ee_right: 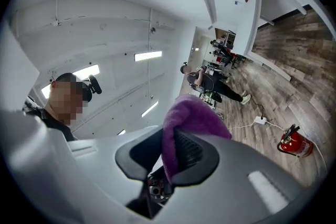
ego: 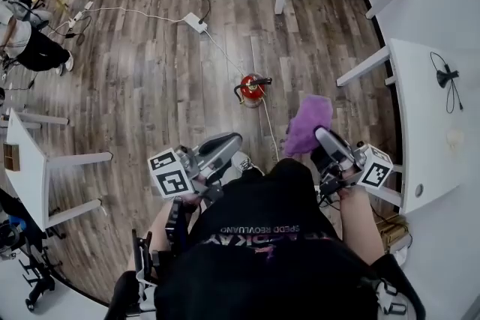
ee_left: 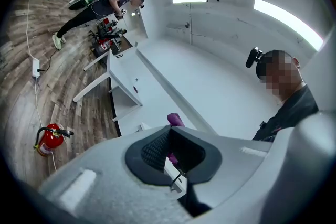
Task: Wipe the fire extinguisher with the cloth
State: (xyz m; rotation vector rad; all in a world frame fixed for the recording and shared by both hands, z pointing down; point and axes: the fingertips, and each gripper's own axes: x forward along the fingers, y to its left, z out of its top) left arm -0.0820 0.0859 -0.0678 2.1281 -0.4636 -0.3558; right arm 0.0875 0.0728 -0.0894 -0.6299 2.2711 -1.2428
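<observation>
The fire extinguisher [ego: 252, 88], red with a black handle and hose, is seen standing on the wood-plank floor [ego: 150, 86], in the open stretch between the white tables and away from the floor's edges. A thin white cable [ego: 225, 52] is laid across the boards just beside it, leading from a white power strip [ego: 195, 22] farther out. The same extinguisher is seen low at the left of the left gripper view [ee_left: 50, 139] and low at the right of the right gripper view [ee_right: 295, 143]. The purple cloth [ego: 307, 124] is held in the right gripper [ego: 324, 136]: in the right gripper view the jaws of that gripper [ee_right: 170, 152] are clamped on a fold of the cloth [ee_right: 191, 113], and the rest of it is bunched up over the upper jaw. The cloth is carried above the floor and is kept apart from the extinguisher, with no contact between them. The left gripper [ego: 234, 140] is held alongside, its jaws brought together with nothing gripped; in its own view [ee_left: 169, 152] only a small piece of the purple cloth [ee_left: 175, 119] is seen beyond them. A white table [ego: 431, 124] is placed at the floor's right edge, and a small black mount with a cord [ego: 448, 76] is left on it. Another person [ego: 30, 41] is seen bent over near the floor's far left corner.
</observation>
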